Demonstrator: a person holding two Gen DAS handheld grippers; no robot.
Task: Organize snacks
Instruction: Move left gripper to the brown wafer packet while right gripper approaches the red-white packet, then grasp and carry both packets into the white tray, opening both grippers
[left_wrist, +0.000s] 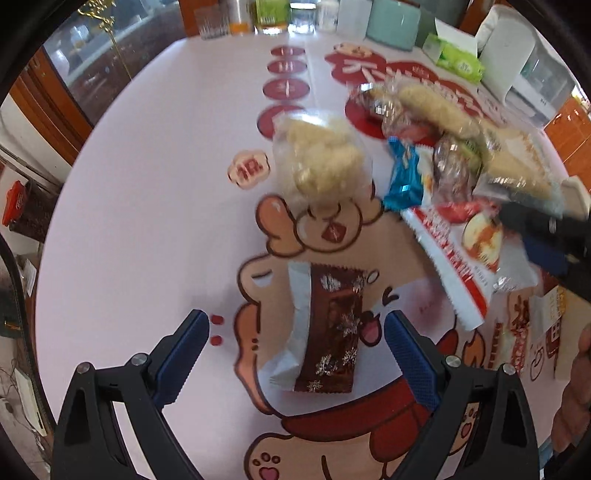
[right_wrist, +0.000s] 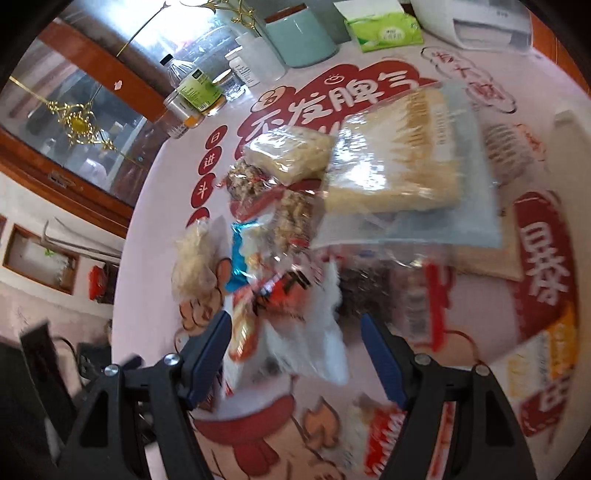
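Observation:
A brown snack packet with silver flowers (left_wrist: 328, 328) lies flat on the printed tablecloth between the fingers of my open left gripper (left_wrist: 295, 325). A clear bag of pale puffed snacks (left_wrist: 321, 158) lies beyond it. To the right is a heap: a blue packet (left_wrist: 404, 173), a red-and-white packet (left_wrist: 454, 254) and clear bags of rice cakes (left_wrist: 517, 162). My right gripper (right_wrist: 295, 328) is open, its jaws around the near end of the red-and-white packet (right_wrist: 280, 314). A large clear bag of yellow cakes (right_wrist: 402, 162) lies beyond it. The right gripper's body also shows in the left wrist view (left_wrist: 546, 236).
Glasses and jars (left_wrist: 258, 18), a teal container (left_wrist: 395, 22), a green tissue box (left_wrist: 458, 59) and a white appliance (left_wrist: 506, 48) line the far table edge. More packets (right_wrist: 535, 369) lie at the right. The table edge drops off at the left.

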